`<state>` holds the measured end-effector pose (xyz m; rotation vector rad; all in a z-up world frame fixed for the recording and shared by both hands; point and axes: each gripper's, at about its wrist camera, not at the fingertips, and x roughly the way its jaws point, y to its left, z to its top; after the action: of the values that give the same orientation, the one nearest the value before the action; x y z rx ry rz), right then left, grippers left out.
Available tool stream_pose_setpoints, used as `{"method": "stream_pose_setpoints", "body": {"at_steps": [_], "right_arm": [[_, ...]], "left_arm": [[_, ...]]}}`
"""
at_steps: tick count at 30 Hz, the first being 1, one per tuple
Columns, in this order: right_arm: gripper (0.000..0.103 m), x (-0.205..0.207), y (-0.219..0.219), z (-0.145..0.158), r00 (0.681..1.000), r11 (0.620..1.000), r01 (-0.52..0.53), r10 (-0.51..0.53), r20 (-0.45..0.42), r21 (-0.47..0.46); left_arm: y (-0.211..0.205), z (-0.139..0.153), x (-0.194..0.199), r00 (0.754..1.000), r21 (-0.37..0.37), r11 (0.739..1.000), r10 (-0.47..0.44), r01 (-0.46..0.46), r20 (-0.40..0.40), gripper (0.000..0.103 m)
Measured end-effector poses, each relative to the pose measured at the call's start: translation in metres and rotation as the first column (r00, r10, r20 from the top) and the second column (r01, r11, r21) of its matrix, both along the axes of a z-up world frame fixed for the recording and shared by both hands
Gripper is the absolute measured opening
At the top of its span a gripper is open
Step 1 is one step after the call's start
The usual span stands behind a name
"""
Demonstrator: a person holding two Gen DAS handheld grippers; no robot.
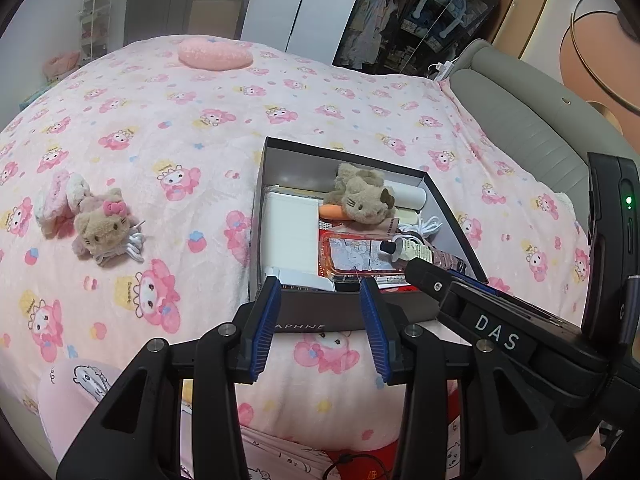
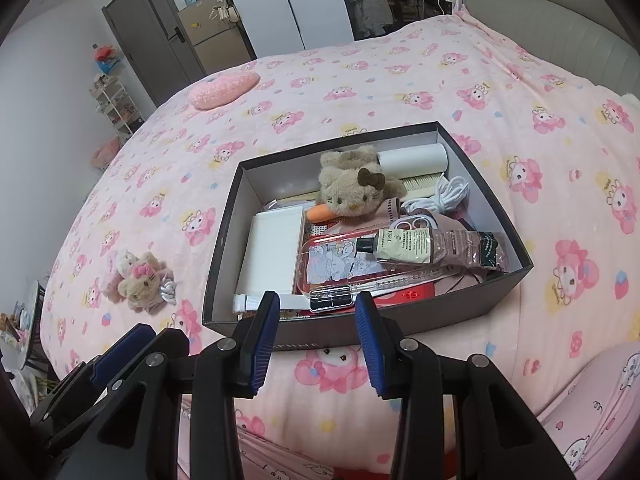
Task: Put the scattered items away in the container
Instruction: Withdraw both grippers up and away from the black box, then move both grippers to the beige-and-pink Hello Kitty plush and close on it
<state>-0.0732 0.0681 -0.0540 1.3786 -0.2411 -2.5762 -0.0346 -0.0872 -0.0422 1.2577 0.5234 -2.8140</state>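
Note:
A dark cardboard box (image 1: 452,216) (image 2: 224,224) sits on the pink bed, filled with a brown cat plush (image 1: 362,196) (image 2: 352,190), a white box, a tube (image 2: 424,244), a pink case, scissors and a white cable. To the left on the blanket lie a beige cat plush with a pink bow (image 1: 100,228) (image 2: 140,282), a pink-white plush beside it and a white cable (image 1: 132,246). My left gripper (image 1: 320,316) is open and empty at the box's near wall. My right gripper (image 2: 316,328) is open and empty at the same wall; it also shows in the left wrist view (image 1: 432,280).
A pink heart cushion (image 1: 216,54) (image 2: 224,88) lies at the far side of the bed. A grey padded headboard (image 1: 540,120) runs along the right. A shelf rack (image 2: 116,104) and a door stand beyond the bed on the left.

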Motion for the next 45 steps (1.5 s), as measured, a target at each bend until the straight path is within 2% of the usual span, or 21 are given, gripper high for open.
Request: {"method": "stream_pose_setpoints", "body": {"at_steps": [7, 14, 20, 23, 31, 33, 36, 40, 42, 45], "right_arm": [[0.035, 0.000, -0.007, -0.002, 1.000, 1.000, -0.019, 0.018, 0.004, 0.022], [0.035, 0.001, -0.032, 0.001, 0.996, 0.994, -0.087, 0.088, -0.008, 0.063], [0.035, -0.002, -0.072, 0.002, 0.982, 0.980, -0.186, 0.187, -0.012, 0.066], [0.035, -0.009, -0.097, -0.004, 0.968, 0.968, -0.251, 0.250, 0.008, 0.012], [0.035, -0.027, -0.166, -0.033, 0.927, 0.930, -0.367, 0.368, 0.071, -0.030], [0.035, -0.035, -0.181, -0.039, 0.917, 0.920, -0.390, 0.392, 0.082, -0.039], [0.035, -0.053, -0.199, -0.049, 0.908, 0.913, -0.402, 0.408, 0.098, -0.077], [0.035, -0.082, -0.217, -0.068, 0.910, 0.916, -0.385, 0.397, 0.122, -0.111], [0.035, -0.097, -0.226, -0.079, 0.907, 0.915, -0.375, 0.396, 0.144, -0.150], [0.035, -0.112, -0.242, -0.094, 0.901, 0.908, -0.370, 0.402, 0.163, -0.194]], "left_arm": [[-0.004, -0.002, 0.001, 1.000, -0.005, 1.000, -0.005, 0.005, 0.008, 0.041], [-0.024, -0.001, 0.010, 1.000, -0.015, 1.000, -0.007, 0.007, 0.015, 0.041], [-0.061, 0.001, 0.021, 0.999, -0.019, 0.999, 0.051, -0.051, 0.008, 0.041], [-0.086, -0.003, 0.026, 0.996, -0.007, 0.996, 0.091, -0.091, 0.015, 0.041], [-0.150, -0.032, 0.026, 0.982, 0.029, 0.984, 0.176, -0.178, 0.067, 0.042], [-0.165, -0.041, 0.021, 0.978, 0.042, 0.980, 0.192, -0.196, 0.080, 0.047], [-0.189, -0.053, 0.010, 0.966, 0.038, 0.970, 0.237, -0.242, 0.099, 0.049], [-0.227, -0.074, -0.007, 0.944, 0.088, 0.946, 0.300, -0.313, 0.135, 0.050], [-0.245, -0.088, -0.015, 0.932, 0.132, 0.929, 0.324, -0.345, 0.162, 0.050], [-0.274, -0.113, -0.027, 0.915, 0.267, 0.881, 0.342, -0.391, 0.213, 0.050]]}}
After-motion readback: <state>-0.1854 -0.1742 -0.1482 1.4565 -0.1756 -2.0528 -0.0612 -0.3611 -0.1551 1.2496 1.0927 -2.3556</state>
